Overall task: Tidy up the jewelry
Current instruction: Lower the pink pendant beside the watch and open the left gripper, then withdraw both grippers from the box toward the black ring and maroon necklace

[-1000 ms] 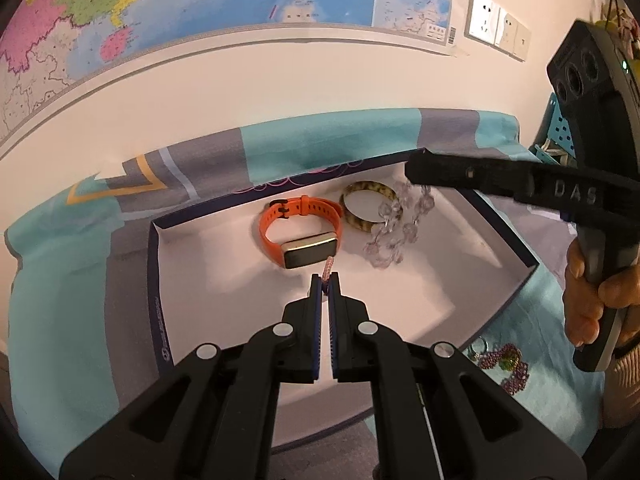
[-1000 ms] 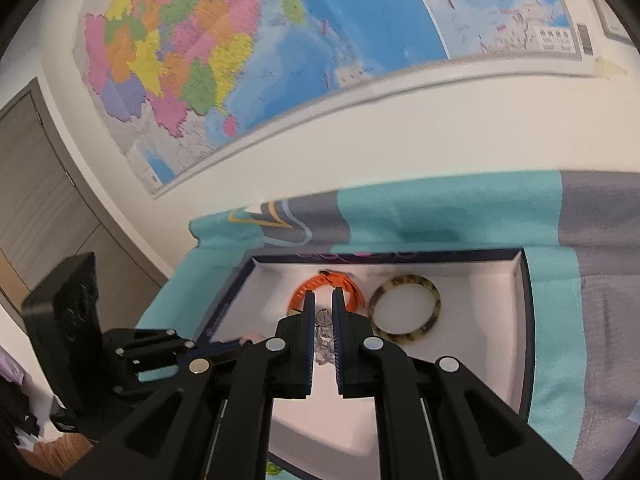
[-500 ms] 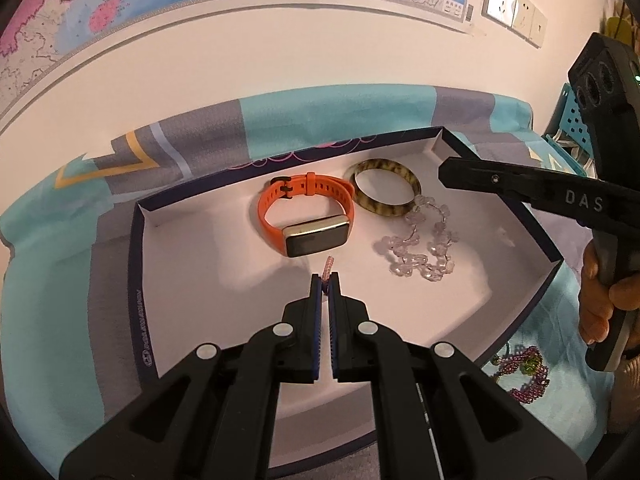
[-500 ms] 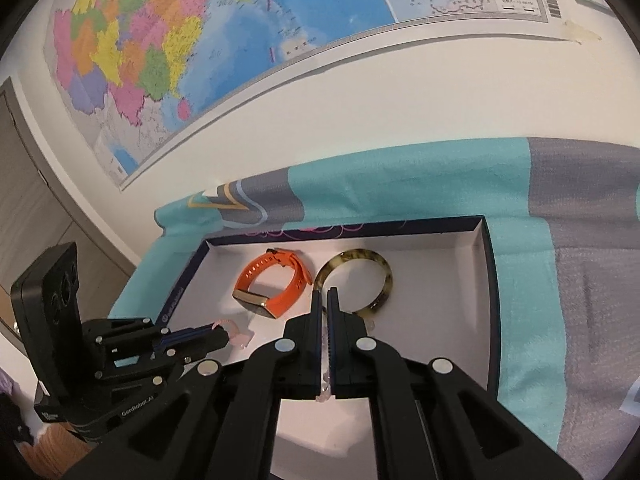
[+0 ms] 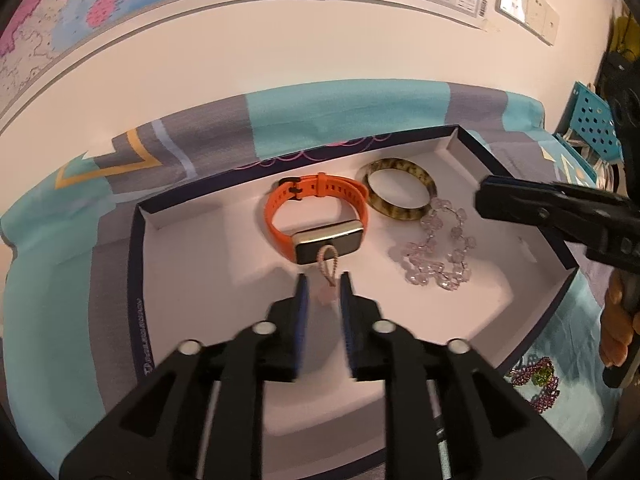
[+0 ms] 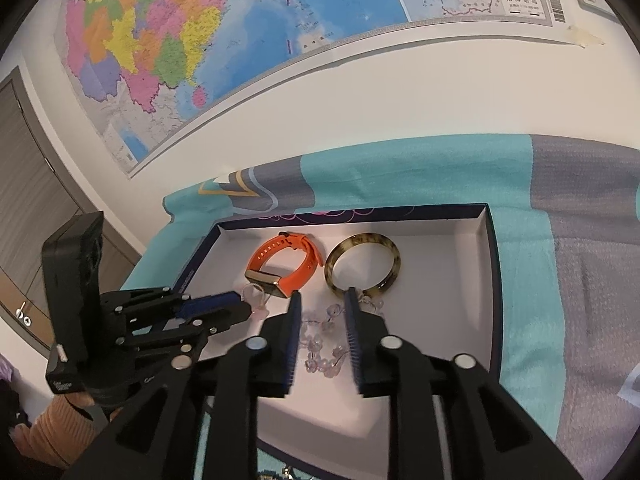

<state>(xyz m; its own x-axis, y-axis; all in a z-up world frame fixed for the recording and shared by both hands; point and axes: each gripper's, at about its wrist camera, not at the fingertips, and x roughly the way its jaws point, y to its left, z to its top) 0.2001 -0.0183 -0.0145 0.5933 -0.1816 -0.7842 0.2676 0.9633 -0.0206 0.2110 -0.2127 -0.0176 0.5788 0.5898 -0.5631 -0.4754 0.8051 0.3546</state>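
Note:
A white tray with a dark blue rim holds an orange watch band, a mottled brown bangle and a clear bead bracelet. My left gripper hovers over the tray in front of the watch. Its jaws are opening, and a small pink looped charm sits loose between them. In the right wrist view my right gripper is above the clear bead bracelet, which lies flat on the tray floor. Its jaws are opening too, and nothing is pressed between the pads.
A purple and green bead bracelet lies on the teal and grey cloth outside the tray's near right corner. A hand holds the right gripper there. A wall with a map rises just behind the table.
The clear bead bracelet went from hanging in the right gripper to lying in the tray. Both grippers' jaws have parted. The left gripper came closer to the tray, its pink charm now loose.

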